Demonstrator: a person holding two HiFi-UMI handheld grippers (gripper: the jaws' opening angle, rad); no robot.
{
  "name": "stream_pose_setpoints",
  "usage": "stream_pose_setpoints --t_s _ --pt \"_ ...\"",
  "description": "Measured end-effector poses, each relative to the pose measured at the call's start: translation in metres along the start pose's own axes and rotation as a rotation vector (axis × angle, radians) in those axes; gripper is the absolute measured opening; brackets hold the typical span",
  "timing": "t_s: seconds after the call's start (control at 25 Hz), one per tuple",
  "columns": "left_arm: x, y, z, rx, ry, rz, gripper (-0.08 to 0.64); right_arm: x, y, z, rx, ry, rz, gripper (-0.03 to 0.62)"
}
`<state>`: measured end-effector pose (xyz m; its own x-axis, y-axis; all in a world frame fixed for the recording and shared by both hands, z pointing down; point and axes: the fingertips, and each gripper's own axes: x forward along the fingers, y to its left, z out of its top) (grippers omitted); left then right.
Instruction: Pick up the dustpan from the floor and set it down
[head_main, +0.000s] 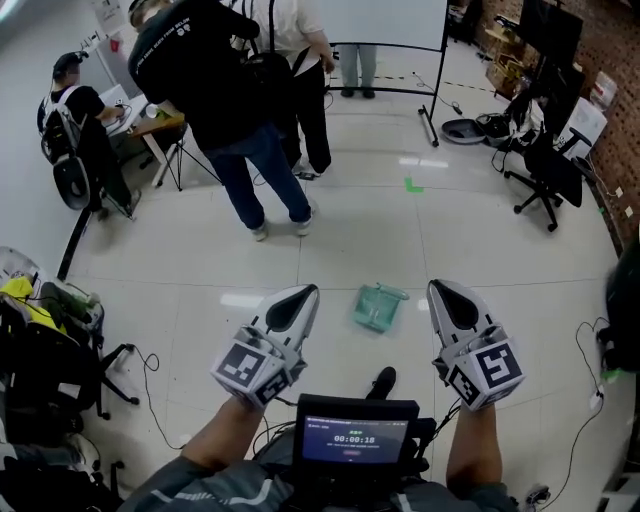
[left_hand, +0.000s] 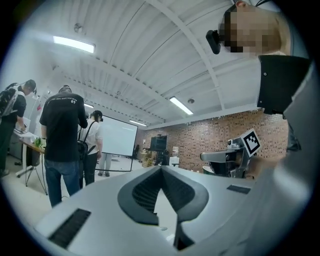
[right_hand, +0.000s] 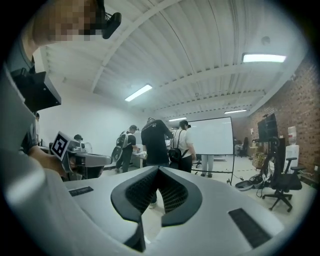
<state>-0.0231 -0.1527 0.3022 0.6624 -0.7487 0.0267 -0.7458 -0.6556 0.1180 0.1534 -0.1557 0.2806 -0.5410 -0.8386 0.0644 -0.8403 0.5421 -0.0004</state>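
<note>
A small dark screen (head_main: 354, 437) sits lowest in the frame, between the forearms. Just above it, the grey moulded-plastic left tool (head_main: 303, 296) and right tool (head_main: 441, 290) both have their jaws together on nothing. The teal plastic dustpan (head_main: 376, 307) lies on the glossy pale floor (head_main: 400, 230) at frame centre between their tips. It looks marginally nearer the right one, with its long axis running roughly up-frame.

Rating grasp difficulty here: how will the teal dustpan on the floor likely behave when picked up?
The dustpan looks like thin moulded plastic, so probably stiff and light for its size. It lies low on the glossy floor, so a nudge would likely slide it rather than tip it. Gripped by one thin edge, it may swing.
</note>
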Motion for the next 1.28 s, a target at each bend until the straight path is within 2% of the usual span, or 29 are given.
stream_pose_setpoints --t_s 0.24,0.44,1.0,1.28 --pt "-0.1 -0.012 -0.008 -0.021 -0.025 -0.111 0.032 -0.043 0.098 -0.003 0.084 -0.007 -0.076 0.02" --pt "-0.142 -0.048 0.016 -0.003 -0.037 -0.156 0.032 -0.09 0.136 0.014 0.08 -0.005 -0.116 0.02" --pt "-0.159 -0.14 0.025 0.01 -0.062 -0.165 0.032 -0.174 0.138 0.023 0.026 0.013 -0.059 0.02" --pt "-0.159 -0.151 0.017 0.008 -0.05 -0.136 0.032 -0.184 0.139 0.016 0.031 0.014 -0.018 0.021"
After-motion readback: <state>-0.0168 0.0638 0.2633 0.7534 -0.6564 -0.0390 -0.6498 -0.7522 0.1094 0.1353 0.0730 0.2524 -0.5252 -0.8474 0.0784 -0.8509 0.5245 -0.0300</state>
